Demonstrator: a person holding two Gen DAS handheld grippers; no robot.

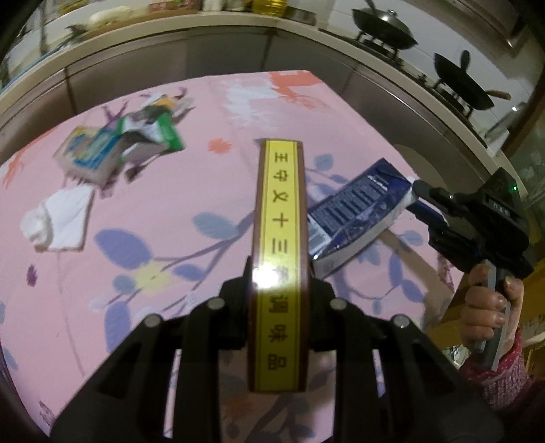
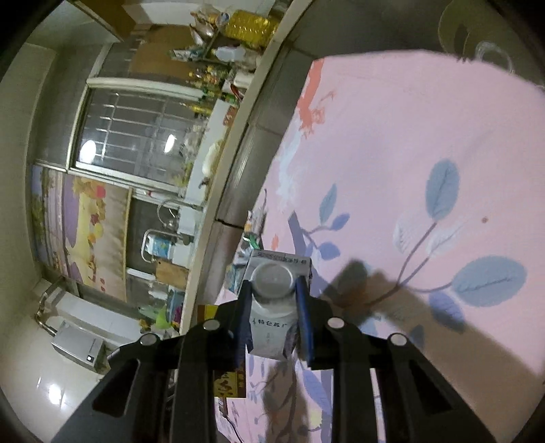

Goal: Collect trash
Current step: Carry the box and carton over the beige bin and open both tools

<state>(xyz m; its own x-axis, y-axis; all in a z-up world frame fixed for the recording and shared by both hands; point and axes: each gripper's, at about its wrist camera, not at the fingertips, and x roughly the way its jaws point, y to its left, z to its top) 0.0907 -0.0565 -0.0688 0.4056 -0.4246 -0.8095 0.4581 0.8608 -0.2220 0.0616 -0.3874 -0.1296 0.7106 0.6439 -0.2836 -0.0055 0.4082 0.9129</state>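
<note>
Left wrist view: the left gripper (image 1: 279, 283) clamps a yellow spice box (image 1: 279, 259) above the pink tablecloth (image 1: 136, 306). To its right, the right gripper (image 2: 272, 300) grips a blue carton (image 1: 357, 211). Both pieces look collected; next needs a bin, unseen. A box pile (image 1: 119, 146) and tissue (image 1: 58, 221) remain left of the spice box.

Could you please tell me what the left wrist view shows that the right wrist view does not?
Only the left wrist view shows the crumpled white tissue, the two black woks on the stove, and the right tongs from outside, gripping the dark blue carton.

Only the right wrist view shows the barred window and the carton's round white cap.

Both show the pink floral tablecloth and the yellow-and-brown box held in the left tongs.
</note>
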